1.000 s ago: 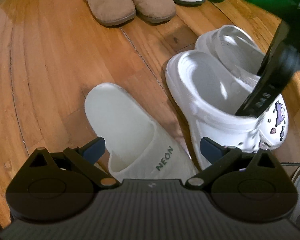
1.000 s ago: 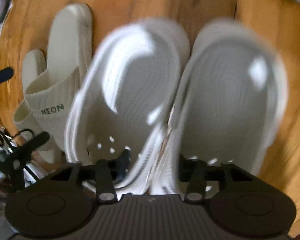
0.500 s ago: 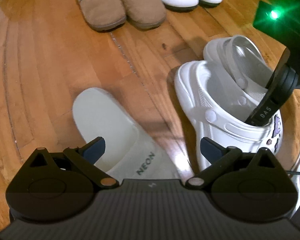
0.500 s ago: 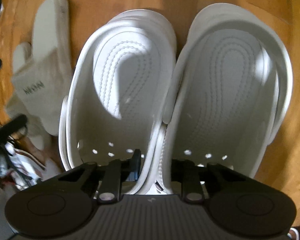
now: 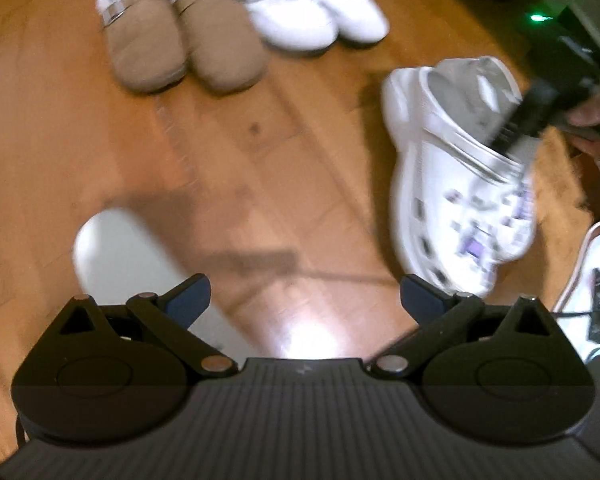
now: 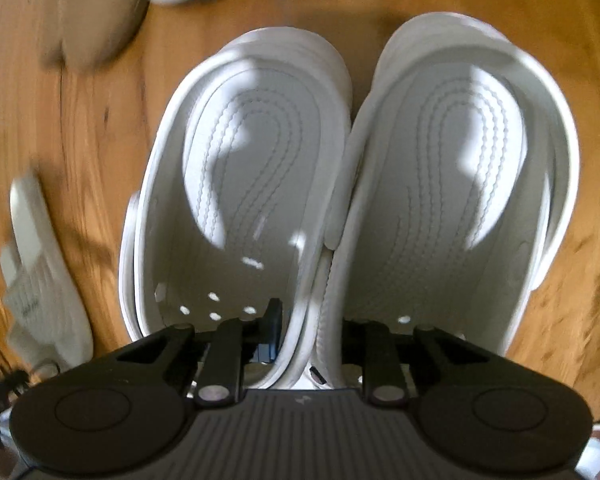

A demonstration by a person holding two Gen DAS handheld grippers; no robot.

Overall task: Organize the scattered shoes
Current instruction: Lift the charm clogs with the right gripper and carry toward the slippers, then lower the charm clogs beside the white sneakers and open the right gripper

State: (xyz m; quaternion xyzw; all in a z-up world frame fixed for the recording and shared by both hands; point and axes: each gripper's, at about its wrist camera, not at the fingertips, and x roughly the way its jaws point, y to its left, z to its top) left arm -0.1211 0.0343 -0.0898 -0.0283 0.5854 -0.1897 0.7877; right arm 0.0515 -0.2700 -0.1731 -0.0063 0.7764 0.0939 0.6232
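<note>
Two pairs already stand side by side at the far end of the floor (image 5: 80,152): the tan clogs (image 5: 180,40) and, touching them, the white sneakers (image 5: 312,8). Third in line, by my reading, is the pair of white crocs (image 6: 340,184), pinched together at their inner walls by the right gripper (image 6: 304,328) and apparently lifted, near the sneakers but not yet set down. One cream slide (image 5: 120,256) lies apart, just ahead of the left gripper (image 5: 304,292), whose jaws gape wide with nothing between them.
</note>
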